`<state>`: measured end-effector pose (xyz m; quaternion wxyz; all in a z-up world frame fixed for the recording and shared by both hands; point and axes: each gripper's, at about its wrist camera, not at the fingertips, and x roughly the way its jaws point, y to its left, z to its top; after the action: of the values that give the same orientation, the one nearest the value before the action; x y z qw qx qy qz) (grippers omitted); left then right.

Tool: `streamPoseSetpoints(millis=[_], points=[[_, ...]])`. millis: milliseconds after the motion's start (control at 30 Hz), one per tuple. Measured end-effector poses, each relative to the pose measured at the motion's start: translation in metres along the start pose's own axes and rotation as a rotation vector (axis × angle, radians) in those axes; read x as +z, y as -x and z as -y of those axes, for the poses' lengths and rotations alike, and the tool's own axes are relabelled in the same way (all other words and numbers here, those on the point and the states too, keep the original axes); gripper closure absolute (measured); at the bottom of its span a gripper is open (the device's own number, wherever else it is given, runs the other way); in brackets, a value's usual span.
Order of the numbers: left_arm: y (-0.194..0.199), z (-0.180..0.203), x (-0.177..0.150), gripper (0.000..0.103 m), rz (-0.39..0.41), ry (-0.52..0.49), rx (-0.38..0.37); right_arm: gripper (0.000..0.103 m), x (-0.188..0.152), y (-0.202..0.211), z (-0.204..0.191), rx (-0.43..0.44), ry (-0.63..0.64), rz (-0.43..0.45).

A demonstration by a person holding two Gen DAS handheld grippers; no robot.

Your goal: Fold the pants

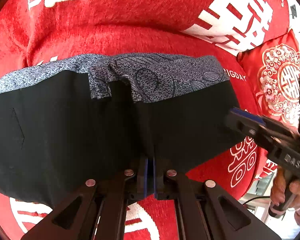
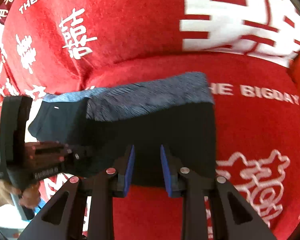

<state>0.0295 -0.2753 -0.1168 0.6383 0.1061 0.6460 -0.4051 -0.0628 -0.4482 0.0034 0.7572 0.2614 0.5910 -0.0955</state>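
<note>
Black pants (image 1: 74,132) with a grey patterned inner waistband (image 1: 154,74) lie spread on a red sofa seat (image 1: 142,40). My left gripper (image 1: 149,172) sits at their near edge. Its blue pads are pressed together with black fabric pinched between them. My right gripper (image 2: 148,170) straddles the near edge of the same pants (image 2: 150,124), and black cloth fills the gap between its blue pads (image 2: 131,166). In the left wrist view the right gripper (image 1: 237,116) meets the pants' right side. The right wrist view shows the left gripper's body (image 2: 46,160) at the left.
The red sofa cover carries white characters and lettering (image 2: 270,98). A red embroidered cushion (image 1: 280,80) leans at the seat's right end. A person's hand (image 1: 290,196) holds the right gripper's handle. The back cushion (image 2: 110,20) rises behind the pants.
</note>
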Motion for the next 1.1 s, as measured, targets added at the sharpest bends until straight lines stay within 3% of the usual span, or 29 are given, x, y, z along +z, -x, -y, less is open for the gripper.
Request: streamPoseSetpoints(millis=[200,267,300,333,467,600,733,900,1100], points=[[0.011,0.006,0.005,0.097,0.029,0.030,0.071,0.074,0.015,-0.047,-0.009,0.029,0.013,-0.110],[0.019,0.002,0.001,0.065,0.049,0.053,0.100,0.074,0.017,-0.041,-0.014,0.065,0.002,-0.093],[0.026,-0.001,-0.002,0.037,0.078,0.065,0.140,0.074,0.019,-0.040,-0.016,0.075,-0.001,-0.092],[0.032,-0.005,-0.006,0.032,0.103,0.075,0.155,0.074,0.020,-0.040,-0.020,0.089,-0.003,-0.094],[0.039,-0.022,-0.015,0.032,0.103,0.120,0.205,0.074,0.027,-0.056,-0.045,0.113,0.046,-0.121],[0.039,-0.044,-0.022,0.032,0.089,0.190,0.287,0.074,0.030,-0.096,-0.069,0.154,0.064,-0.205],[0.041,-0.066,-0.032,0.032,0.080,0.278,0.383,0.069,0.031,-0.104,-0.089,0.113,0.128,-0.192],[0.050,-0.083,-0.049,0.032,0.060,0.377,0.447,0.070,0.034,-0.087,-0.074,0.243,0.059,-0.207],[0.058,-0.082,-0.067,0.032,0.042,0.448,0.500,0.070,0.012,-0.047,-0.065,0.186,0.119,-0.183]])
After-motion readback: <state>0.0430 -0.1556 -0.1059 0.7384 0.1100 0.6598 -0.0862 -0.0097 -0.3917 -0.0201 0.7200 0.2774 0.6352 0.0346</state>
